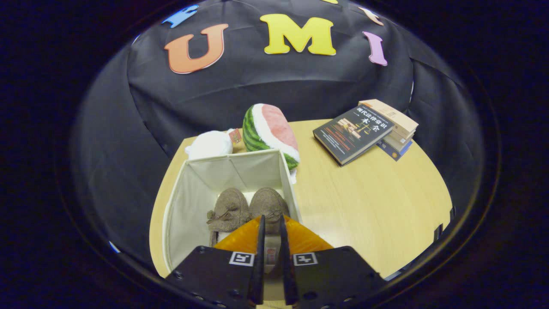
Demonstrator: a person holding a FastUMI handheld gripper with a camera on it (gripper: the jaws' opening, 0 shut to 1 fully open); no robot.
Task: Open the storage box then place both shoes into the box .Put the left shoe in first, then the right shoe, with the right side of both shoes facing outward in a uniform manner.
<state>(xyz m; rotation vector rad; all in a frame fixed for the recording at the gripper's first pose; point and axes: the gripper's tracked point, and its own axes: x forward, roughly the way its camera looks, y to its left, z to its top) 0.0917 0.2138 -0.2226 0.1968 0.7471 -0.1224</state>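
An open white fabric storage box (188, 201) stands on the wooden table. Two brown fuzzy shoes lie inside it side by side, toes pointing away from me. The left-hand shoe (227, 210) has a small bow on its side. The right-hand shoe (269, 201) lies against the box's right wall, and its heel end runs back between my fingers. My gripper (271, 221) hangs over the box's near side, its fingers drawn close together with only a narrow gap, pinching the heel part of the right-hand shoe. The shoes' heels are hidden behind the gripper.
A watermelon plush (270, 128) and a white plush (210, 146) lie just behind the box. A dark book (354, 133) leans on a stack of books (396, 124) at the table's far right. Bare tabletop (369, 201) spreads to the right of the box.
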